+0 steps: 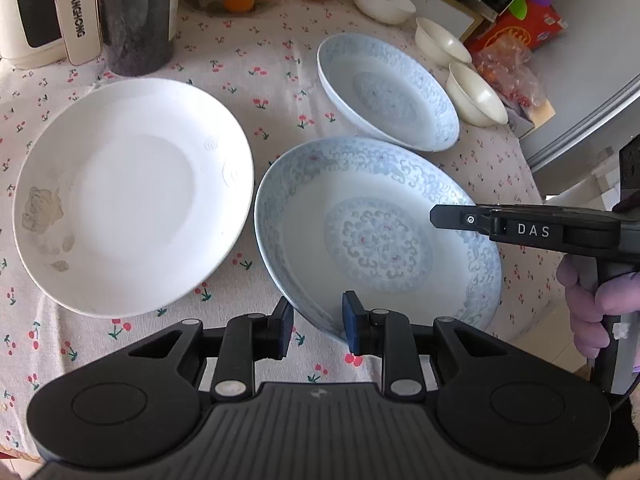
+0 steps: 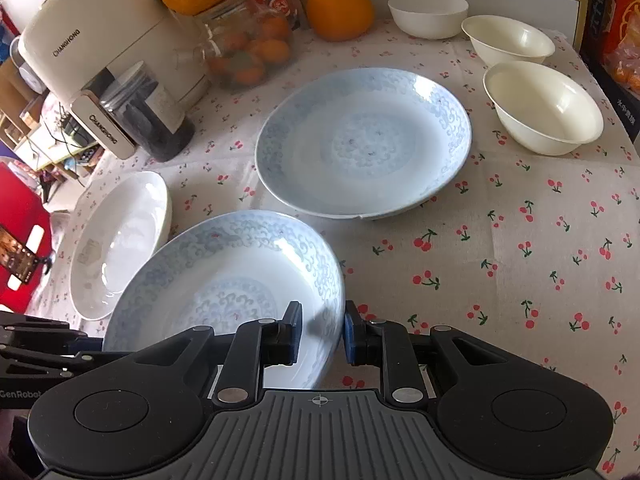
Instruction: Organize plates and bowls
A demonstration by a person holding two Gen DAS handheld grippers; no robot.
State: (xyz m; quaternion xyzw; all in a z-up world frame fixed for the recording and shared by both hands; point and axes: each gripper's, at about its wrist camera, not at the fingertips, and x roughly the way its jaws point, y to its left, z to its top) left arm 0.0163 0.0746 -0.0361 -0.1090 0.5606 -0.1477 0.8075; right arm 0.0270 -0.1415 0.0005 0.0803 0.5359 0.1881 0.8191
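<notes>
A near blue-patterned plate (image 1: 376,236) (image 2: 224,280) sits tilted on the cherry-print tablecloth, held at two sides. My left gripper (image 1: 316,326) is shut on its near rim, one finger inside and one outside. My right gripper (image 2: 320,330) is shut on its right rim, and it also shows from the side in the left wrist view (image 1: 436,216). A second blue-patterned plate (image 1: 388,92) (image 2: 364,144) lies behind it. A white plate (image 1: 132,192) (image 2: 120,240) lies to the left. Three cream bowls (image 1: 384,0) (image 2: 544,108) stand at the back right.
A white appliance (image 1: 44,20) (image 2: 100,52), a dark jar (image 1: 136,20) (image 2: 148,120), a jar of small oranges (image 2: 248,52) and a large orange (image 2: 340,10) crowd the back left. Boxes and a red packet (image 1: 516,36) stand past the table's right edge.
</notes>
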